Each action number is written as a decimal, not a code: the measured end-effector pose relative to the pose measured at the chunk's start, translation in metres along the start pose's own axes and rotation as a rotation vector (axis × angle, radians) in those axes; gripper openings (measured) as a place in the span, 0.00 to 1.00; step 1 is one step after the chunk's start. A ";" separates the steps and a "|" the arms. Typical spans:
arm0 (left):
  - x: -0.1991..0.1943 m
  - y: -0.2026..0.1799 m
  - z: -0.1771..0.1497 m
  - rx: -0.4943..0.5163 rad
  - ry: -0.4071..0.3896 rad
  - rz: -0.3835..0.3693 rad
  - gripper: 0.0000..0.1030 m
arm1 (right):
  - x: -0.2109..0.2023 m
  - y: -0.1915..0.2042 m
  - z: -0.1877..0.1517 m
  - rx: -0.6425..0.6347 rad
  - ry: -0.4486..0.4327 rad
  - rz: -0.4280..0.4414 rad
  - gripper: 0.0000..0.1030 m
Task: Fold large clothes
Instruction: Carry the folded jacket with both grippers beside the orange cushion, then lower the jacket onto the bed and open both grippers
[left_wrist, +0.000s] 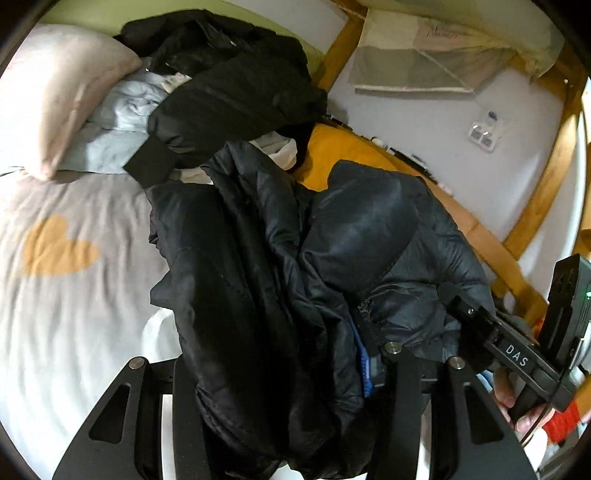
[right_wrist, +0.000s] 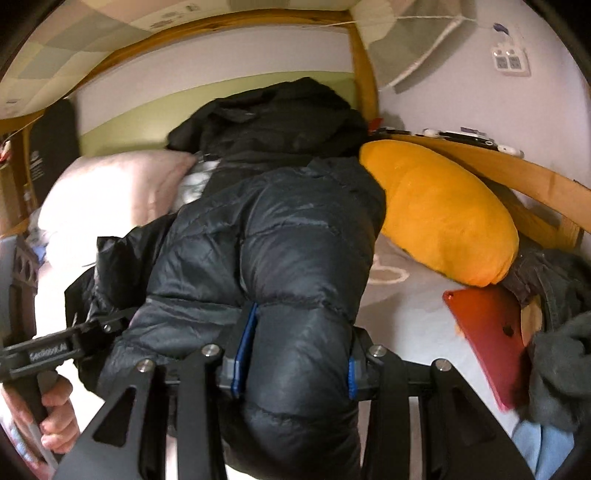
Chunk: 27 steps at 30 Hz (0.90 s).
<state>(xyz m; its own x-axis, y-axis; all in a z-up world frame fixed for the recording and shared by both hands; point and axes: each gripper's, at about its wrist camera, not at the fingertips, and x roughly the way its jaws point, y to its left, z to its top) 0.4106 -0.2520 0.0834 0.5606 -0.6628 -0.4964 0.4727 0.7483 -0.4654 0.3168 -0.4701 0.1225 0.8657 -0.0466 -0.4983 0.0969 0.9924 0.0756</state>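
A black puffer jacket (left_wrist: 332, 240) hangs bunched over the bed, held up by both grippers. In the left wrist view my left gripper (left_wrist: 277, 369) is shut on a thick fold of it, and only the right blue pad (left_wrist: 364, 363) shows. My right gripper (left_wrist: 452, 301) bites the jacket's edge at the far right, with a hand on its handle. In the right wrist view my right gripper (right_wrist: 295, 365) squeezes a puffy section of the jacket (right_wrist: 266, 240) between both blue pads (right_wrist: 243, 350). The left gripper (right_wrist: 105, 325) grips the jacket at the left.
More black jackets (left_wrist: 229, 74) are piled at the bed's head by a pink pillow (left_wrist: 62, 92) and pale blue cloth (left_wrist: 118, 110). An orange cushion (right_wrist: 443, 214), a red tablet (right_wrist: 491, 332) and a grey garment (right_wrist: 561, 332) lie right. Wooden bed frame (left_wrist: 491, 251) borders the grey sheet (left_wrist: 59, 314).
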 end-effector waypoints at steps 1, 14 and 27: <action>0.014 0.002 0.003 0.007 0.007 -0.014 0.46 | 0.005 -0.006 -0.001 0.010 0.003 -0.007 0.35; 0.095 0.017 -0.012 0.131 -0.005 0.107 0.73 | 0.087 -0.051 -0.025 0.031 0.001 -0.130 0.43; -0.015 0.011 -0.063 0.310 -0.284 0.305 1.00 | 0.008 -0.004 -0.055 0.011 -0.294 -0.213 1.00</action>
<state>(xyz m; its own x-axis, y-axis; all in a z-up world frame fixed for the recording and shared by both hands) 0.3648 -0.2357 0.0394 0.8465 -0.4122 -0.3370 0.4141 0.9075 -0.0701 0.2966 -0.4684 0.0710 0.9294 -0.2849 -0.2346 0.2947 0.9556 0.0069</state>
